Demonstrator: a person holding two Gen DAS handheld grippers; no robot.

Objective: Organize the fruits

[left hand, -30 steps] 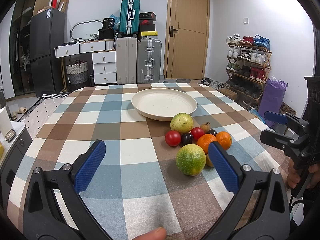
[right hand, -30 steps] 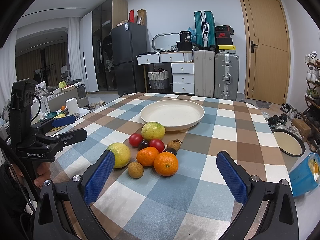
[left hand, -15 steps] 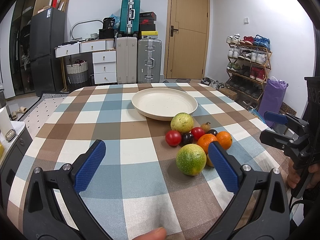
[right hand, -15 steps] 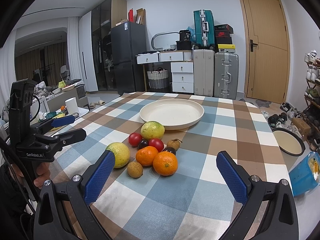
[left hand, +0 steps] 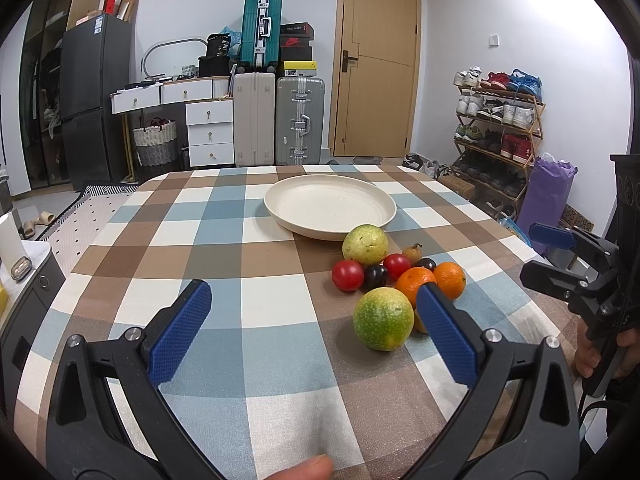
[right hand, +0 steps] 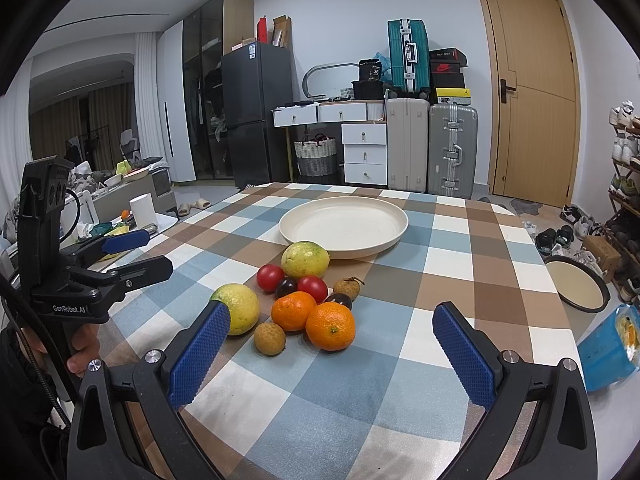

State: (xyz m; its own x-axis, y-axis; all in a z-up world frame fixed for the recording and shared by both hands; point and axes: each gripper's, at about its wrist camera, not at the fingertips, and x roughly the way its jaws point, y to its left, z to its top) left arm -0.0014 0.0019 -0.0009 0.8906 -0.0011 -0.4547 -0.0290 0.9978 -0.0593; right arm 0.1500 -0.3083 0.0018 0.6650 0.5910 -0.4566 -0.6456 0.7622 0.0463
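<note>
A pile of fruit lies on the checked tablecloth in front of an empty cream plate. It holds two green-yellow round fruits, two oranges, two red tomatoes, dark plums and small brown fruits. My left gripper is open and empty, just left of the pile. My right gripper is open and empty, low before the pile. Each gripper shows in the other's view.
The table is covered by a blue, brown and white checked cloth. Suitcases, white drawers and a door stand behind. A shoe rack is at the right. A round basin and blue bag lie on the floor.
Almost nothing has changed. Both grippers stay open and nearly still; the right wrist view has crept very slightly toward the fruit.
</note>
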